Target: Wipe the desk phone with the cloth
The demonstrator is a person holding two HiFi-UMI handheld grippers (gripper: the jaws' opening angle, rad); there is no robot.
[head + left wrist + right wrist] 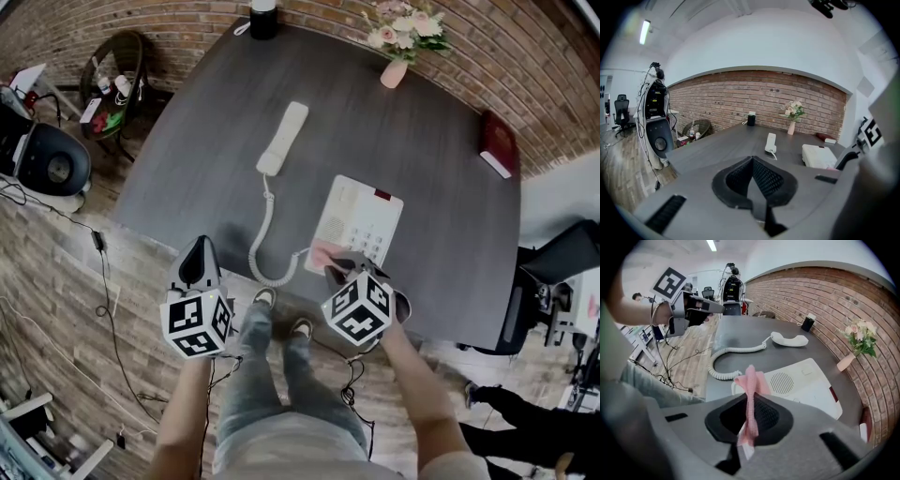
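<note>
1. Pink and soft, the cloth (751,380) stands bunched in a narrow fold between the jaws of our right gripper (749,414), which are clamped tight on it. Its free end sticks out past the tips.
2. The desk phone (361,225) sits on the dark desk (187,159) near our edge, right of centre. Its handset (283,138) is off the base and lies farther out to the left, joined to it by the coiled cord (261,246).
3. From the right jaws, the phone's white body (806,385) lies just ahead and runs off to the right. Its long axis goes from the corner nearest us toward the far right, speaker grille first.
4. In the head view the cloth (323,253) covers that near-left corner. It looks to be touching the plastic, though we cannot be certain.
5. Our left gripper (200,251) hangs at the desk's near edge, left of the cord and well apart from the phone. Its jaws (751,176) are pressed together with nothing between them.
6. The right gripper (339,270) is plainly the nearer one. We judge that the next stroke should sweep away from us along the long axis, across the keypad, with the fold kept flat on the surface.
</note>
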